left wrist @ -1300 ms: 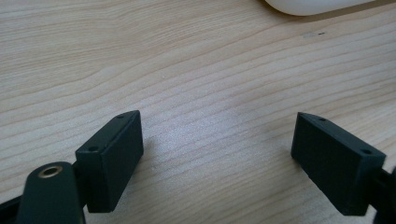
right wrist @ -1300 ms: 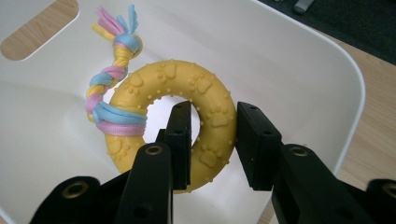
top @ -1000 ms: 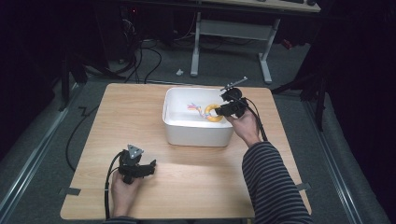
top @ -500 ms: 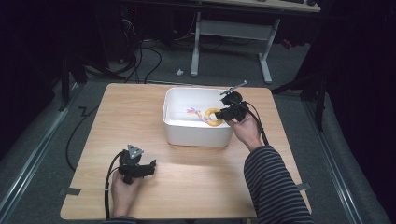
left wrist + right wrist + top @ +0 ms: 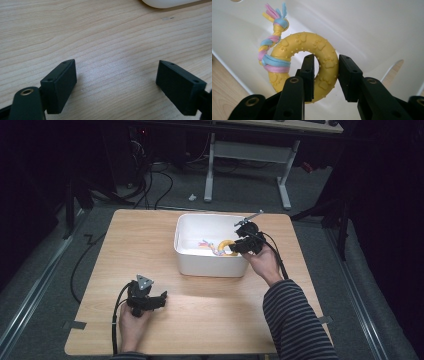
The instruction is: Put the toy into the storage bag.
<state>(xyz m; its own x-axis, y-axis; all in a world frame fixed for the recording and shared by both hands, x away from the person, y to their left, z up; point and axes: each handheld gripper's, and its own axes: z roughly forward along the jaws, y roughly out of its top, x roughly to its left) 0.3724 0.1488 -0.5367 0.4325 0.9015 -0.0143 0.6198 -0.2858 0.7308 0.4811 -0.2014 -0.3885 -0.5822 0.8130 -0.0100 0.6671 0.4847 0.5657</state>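
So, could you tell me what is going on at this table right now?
A person is working with a gripper in each hand at a wooden table. The right gripper has its jaws shut on a yellow ring toy with a braided pink, blue and yellow rope tied to it, holding it inside a white tub. One jaw passes through the ring's hole. The left gripper rests near the table's front edge, jaws open with nothing between them.

I am looking at a wooden desk point(image 5: 150, 240) standing on grey carpet point(image 5: 45, 270). Beyond its far edge, cables point(image 5: 150, 185) are lying beside a white-legged table point(image 5: 245, 150); darkness is surrounding everything.
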